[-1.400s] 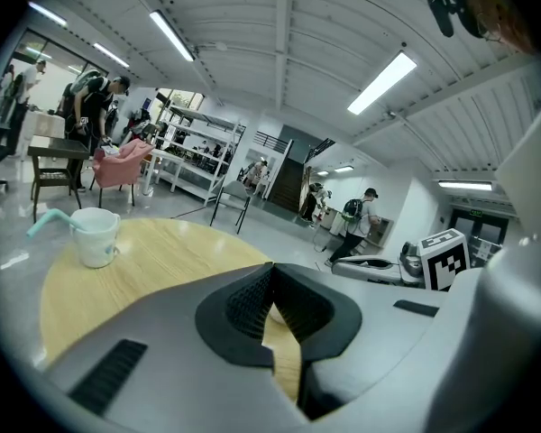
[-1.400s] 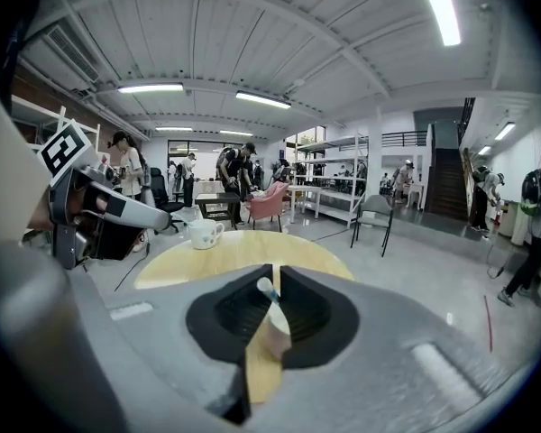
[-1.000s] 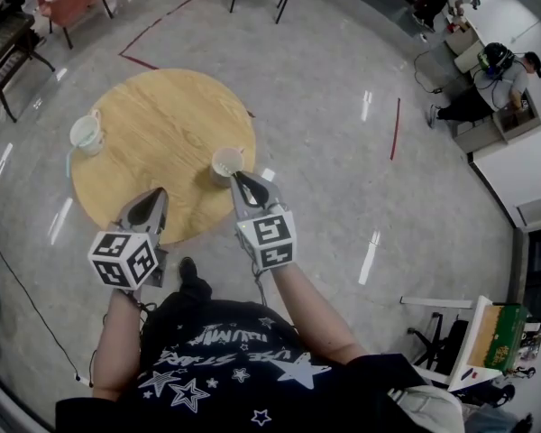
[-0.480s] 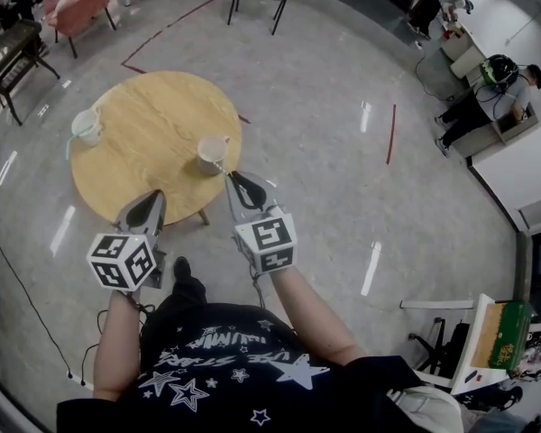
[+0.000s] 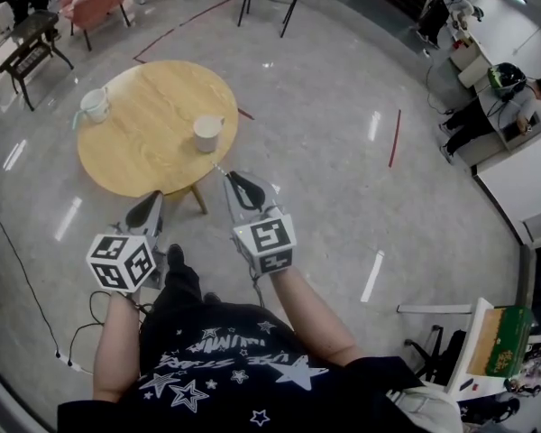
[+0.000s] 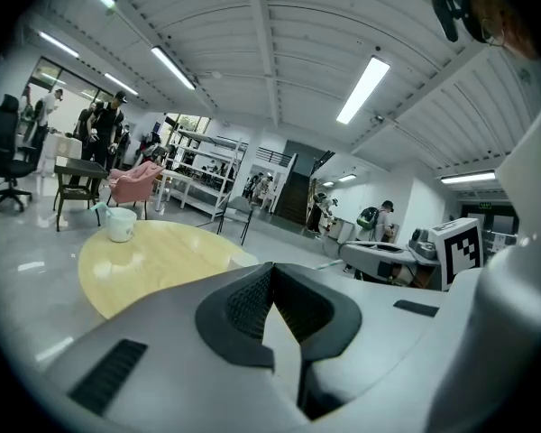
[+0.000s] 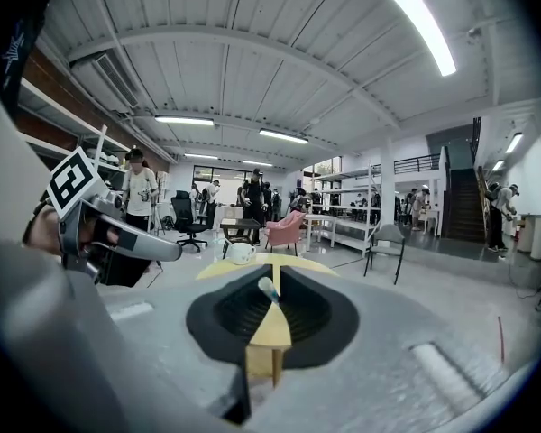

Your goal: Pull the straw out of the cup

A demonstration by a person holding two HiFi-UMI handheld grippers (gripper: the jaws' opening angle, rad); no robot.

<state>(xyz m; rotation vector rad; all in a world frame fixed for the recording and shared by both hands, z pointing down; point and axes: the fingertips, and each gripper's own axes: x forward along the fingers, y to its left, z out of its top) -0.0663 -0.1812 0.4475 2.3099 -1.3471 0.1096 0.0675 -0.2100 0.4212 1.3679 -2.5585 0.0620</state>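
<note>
A white cup (image 5: pixel 206 133) stands near the right edge of the round wooden table (image 5: pixel 153 152). My right gripper (image 5: pixel 227 177) is off the table, above the floor, short of the cup. It is shut on a thin pale straw (image 5: pixel 218 170), whose end pokes up between the black pads (image 7: pixel 268 288). My left gripper (image 5: pixel 153 198) is beside it on the left, also above the floor. Its jaws are together with nothing in them (image 6: pixel 270 273).
A second white cup (image 5: pixel 95 104) with a green straw stands at the table's far left edge (image 6: pixel 120 225). Chairs and a dark side table lie beyond. People sit and stand at desks far off. A cable runs across the floor on the left.
Both grippers have drawn back from the table towards me. The right one, which was at the cup's rim, is now apart from it with the straw. The table lies farther away.
</note>
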